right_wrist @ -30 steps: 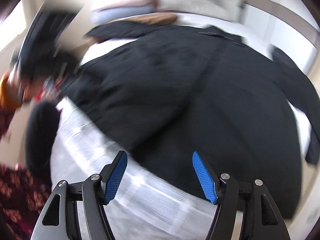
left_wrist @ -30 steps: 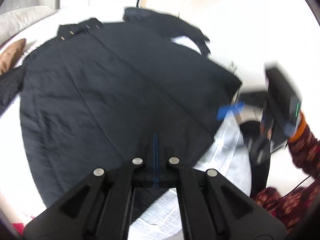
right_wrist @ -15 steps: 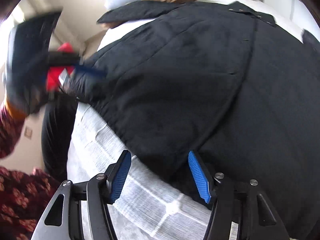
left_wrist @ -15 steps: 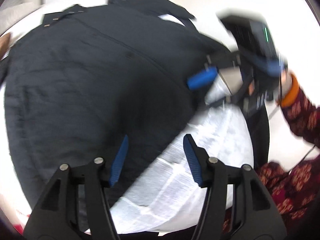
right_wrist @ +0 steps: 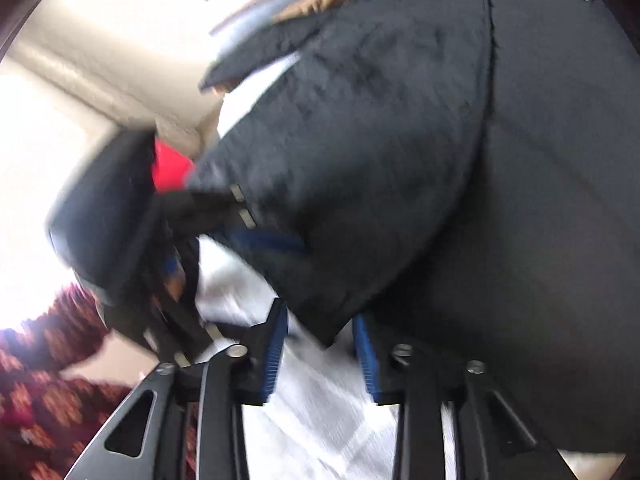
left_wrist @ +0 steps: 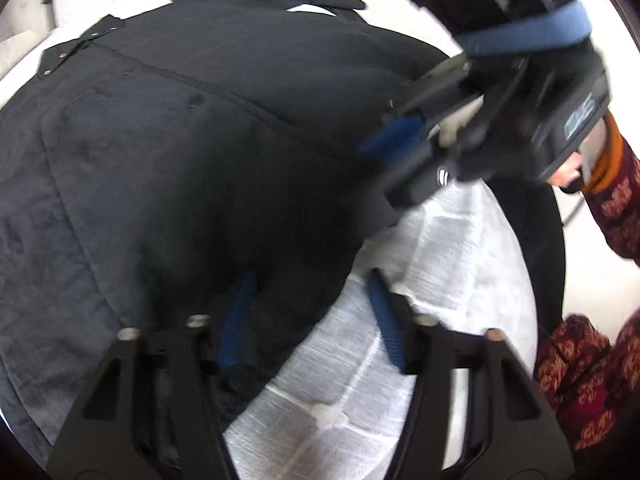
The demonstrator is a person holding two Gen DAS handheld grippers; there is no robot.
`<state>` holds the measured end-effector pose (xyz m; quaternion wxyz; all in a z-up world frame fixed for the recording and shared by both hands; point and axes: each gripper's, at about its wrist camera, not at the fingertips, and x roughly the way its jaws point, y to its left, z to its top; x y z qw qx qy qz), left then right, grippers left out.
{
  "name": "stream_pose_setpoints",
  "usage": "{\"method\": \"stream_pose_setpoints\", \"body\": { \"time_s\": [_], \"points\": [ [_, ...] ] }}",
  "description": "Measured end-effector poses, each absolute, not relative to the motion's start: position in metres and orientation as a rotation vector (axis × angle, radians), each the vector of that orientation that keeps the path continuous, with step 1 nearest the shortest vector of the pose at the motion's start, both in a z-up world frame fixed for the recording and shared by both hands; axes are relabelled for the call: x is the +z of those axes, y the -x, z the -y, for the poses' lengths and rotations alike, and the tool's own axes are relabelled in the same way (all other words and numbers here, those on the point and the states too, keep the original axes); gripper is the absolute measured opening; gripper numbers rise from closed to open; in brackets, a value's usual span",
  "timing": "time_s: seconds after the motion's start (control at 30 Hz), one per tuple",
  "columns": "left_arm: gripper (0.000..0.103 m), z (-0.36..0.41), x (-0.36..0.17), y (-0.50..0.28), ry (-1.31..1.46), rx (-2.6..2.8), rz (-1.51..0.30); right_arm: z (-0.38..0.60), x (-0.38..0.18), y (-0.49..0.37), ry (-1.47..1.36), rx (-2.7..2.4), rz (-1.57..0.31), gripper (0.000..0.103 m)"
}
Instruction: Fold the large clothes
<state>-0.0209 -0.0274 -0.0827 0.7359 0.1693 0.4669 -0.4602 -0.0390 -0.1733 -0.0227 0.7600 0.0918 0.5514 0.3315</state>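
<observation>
Coat (left_wrist: 192, 168), large, black and padded, lies spread flat with its hem toward both tools and its snap collar at the far end; it looks soft and bulky, likely heavy enough to sag and slide when lifted, so the hem corners seem the best places to take hold. Going left to right, the left gripper (left_wrist: 310, 316) has just been closing, and its blue pads stand apart with the hem edge lying between them, not visibly pinched. Beyond it to the right, the right gripper (right_wrist: 320, 354) has also been closing; its pads are narrowly apart around a hem corner, and I cannot tell whether they press it. Under the coat is a white quilted bedcover (left_wrist: 440, 280), soft and yielding. Stacked pillows (right_wrist: 280, 4) lie far ahead near a pale wall.
</observation>
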Motion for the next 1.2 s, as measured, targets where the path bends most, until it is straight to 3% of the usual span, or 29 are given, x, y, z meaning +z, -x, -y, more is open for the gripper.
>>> {"method": "stream_pose_setpoints", "body": {
  "time_s": [0.03,0.13,0.2,0.27,0.47,0.57,0.63,0.67,0.7,0.73,1.0,1.1,1.2],
  "points": [
    [0.004,0.023,-0.08,0.017,-0.373,-0.972,-1.038,0.168,-0.016,0.032,-0.199,0.721,-1.171,0.031],
    [0.003,-0.011,-0.048,0.0,-0.214,-0.908,-1.004,0.163,0.007,0.032,-0.115,0.697,-1.079,0.033],
    [0.003,-0.036,-0.027,-0.015,-0.121,-0.878,-0.979,0.154,0.016,0.042,0.002,0.709,-1.046,0.048],
    [0.003,-0.055,-0.012,-0.025,-0.069,-0.863,-0.956,0.138,0.012,0.056,0.185,0.7,-1.029,0.055],
    [0.003,-0.059,0.001,-0.045,-0.024,-0.834,-0.946,0.072,-0.044,0.085,0.672,0.682,-1.041,0.055],
    [0.003,-0.052,0.001,-0.046,-0.02,-0.828,-0.945,0.053,-0.055,0.084,0.771,0.652,-0.977,0.055],
    [0.003,-0.055,0.002,-0.05,-0.013,-0.821,-0.942,0.044,-0.062,0.075,0.8,0.618,-0.962,0.053],
    [0.003,-0.055,0.003,-0.053,-0.008,-0.817,-0.942,0.041,-0.064,0.071,0.808,0.617,-0.959,0.044],
    [0.003,-0.057,0.004,-0.054,-0.003,-0.812,-0.943,0.037,-0.065,0.07,0.798,0.637,-0.972,0.017],
    [0.003,-0.059,0.004,-0.054,0.001,-0.81,-0.944,0.034,-0.064,0.069,0.801,0.63,-0.973,0.008],
    [0.004,-0.042,0.009,-0.037,-0.05,-1.012,-0.963,0.073,0.001,0.086,0.704,0.712,-1.049,0.001],
    [0.033,-0.023,-0.016,-0.02,-0.097,-1.136,-1.084,0.088,-0.009,0.093,0.7,0.746,-1.166,0.002],
    [0.04,-0.036,-0.027,-0.013,-0.094,-1.114,-1.118,0.108,-0.003,0.102,0.632,0.699,-1.173,0.011]
  ]
}}
